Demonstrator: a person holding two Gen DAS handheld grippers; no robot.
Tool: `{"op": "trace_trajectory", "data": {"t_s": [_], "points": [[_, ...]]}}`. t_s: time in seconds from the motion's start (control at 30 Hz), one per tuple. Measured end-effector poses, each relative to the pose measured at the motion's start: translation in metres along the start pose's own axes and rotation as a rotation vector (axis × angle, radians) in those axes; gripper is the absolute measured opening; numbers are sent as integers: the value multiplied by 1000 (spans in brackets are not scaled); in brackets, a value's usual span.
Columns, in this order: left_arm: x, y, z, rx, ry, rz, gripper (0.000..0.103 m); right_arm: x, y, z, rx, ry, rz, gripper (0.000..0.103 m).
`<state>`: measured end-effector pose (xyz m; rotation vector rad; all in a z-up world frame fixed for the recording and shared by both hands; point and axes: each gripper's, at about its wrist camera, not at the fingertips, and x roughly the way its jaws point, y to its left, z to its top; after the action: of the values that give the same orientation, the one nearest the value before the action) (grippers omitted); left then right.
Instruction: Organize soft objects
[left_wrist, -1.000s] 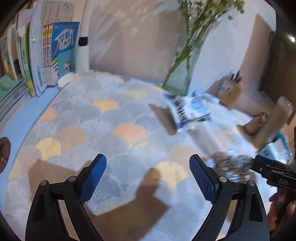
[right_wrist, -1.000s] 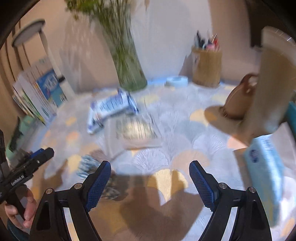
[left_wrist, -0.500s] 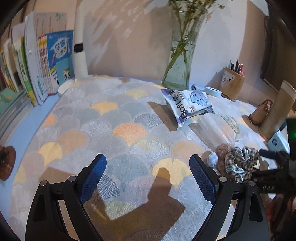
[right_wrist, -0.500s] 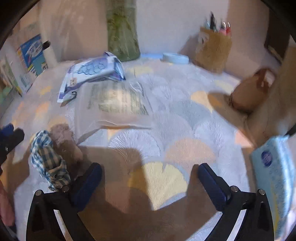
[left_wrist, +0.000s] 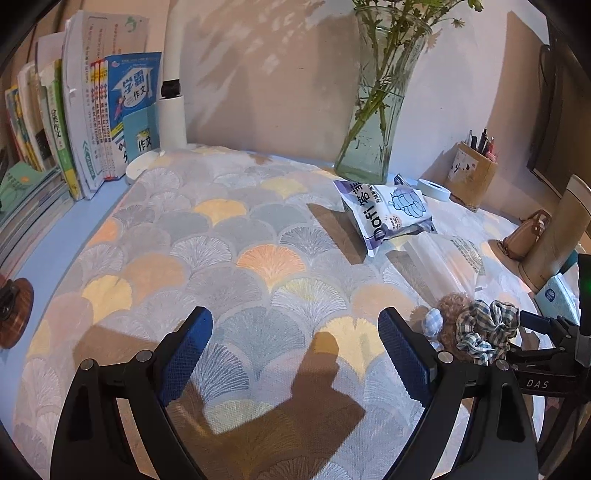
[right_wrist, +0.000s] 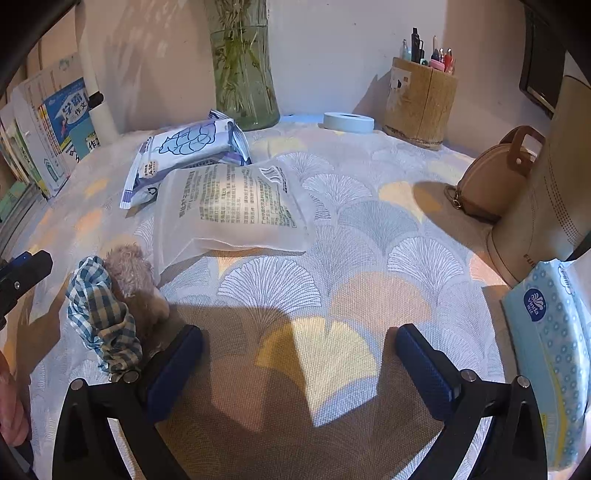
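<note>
A plaid scrunchie (right_wrist: 101, 317) lies against a brown plush toy (right_wrist: 135, 280) on the fan-patterned cloth (right_wrist: 369, 229); both show in the left wrist view, scrunchie (left_wrist: 484, 326) and plush (left_wrist: 450, 314). A white soft pack (right_wrist: 231, 206) lies beyond them, overlapping a blue-white Dofi pack (right_wrist: 184, 151), which also shows in the left wrist view (left_wrist: 388, 210). A blue tissue pack (right_wrist: 554, 350) lies at the right. My right gripper (right_wrist: 299, 363) is open and empty, its left finger just beside the scrunchie. My left gripper (left_wrist: 295, 356) is open and empty over bare cloth, left of the plush.
A glass vase with stems (left_wrist: 373, 122) stands at the back by the wall. Books (left_wrist: 85, 122) line the left edge. A pen holder (right_wrist: 419, 99), tape roll (right_wrist: 349, 122), brown pouch (right_wrist: 491, 181) and a tall beige cylinder (right_wrist: 543, 199) stand at the back right.
Both grippers have steadied after a fast sweep. The right gripper has come lower and closer to the scrunchie and plush. Both stay open.
</note>
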<state>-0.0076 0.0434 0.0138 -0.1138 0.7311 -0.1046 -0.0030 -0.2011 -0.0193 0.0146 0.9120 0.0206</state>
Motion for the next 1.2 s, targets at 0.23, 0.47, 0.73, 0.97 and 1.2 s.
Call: {"op": "trace_trajectory", "data": {"t_s": [0.23, 0.47, 0.73, 0.97, 1.2], "points": [[0, 0, 0, 0, 2, -14, 91, -2, -1, -1, -1, 0, 0, 103], [0, 0, 0, -2, 3, -14, 91, -2, -1, -1, -2, 1, 0, 103], [0, 1, 0, -3, 3, -13, 91, -2, -1, -1, -2, 2, 1, 103], [0, 1, 0, -6, 2, -13, 91, -2, -1, -1, -3, 2, 1, 103], [1, 2, 0, -6, 3, -15, 91, -2, -1, -1, -3, 3, 2, 103]]}}
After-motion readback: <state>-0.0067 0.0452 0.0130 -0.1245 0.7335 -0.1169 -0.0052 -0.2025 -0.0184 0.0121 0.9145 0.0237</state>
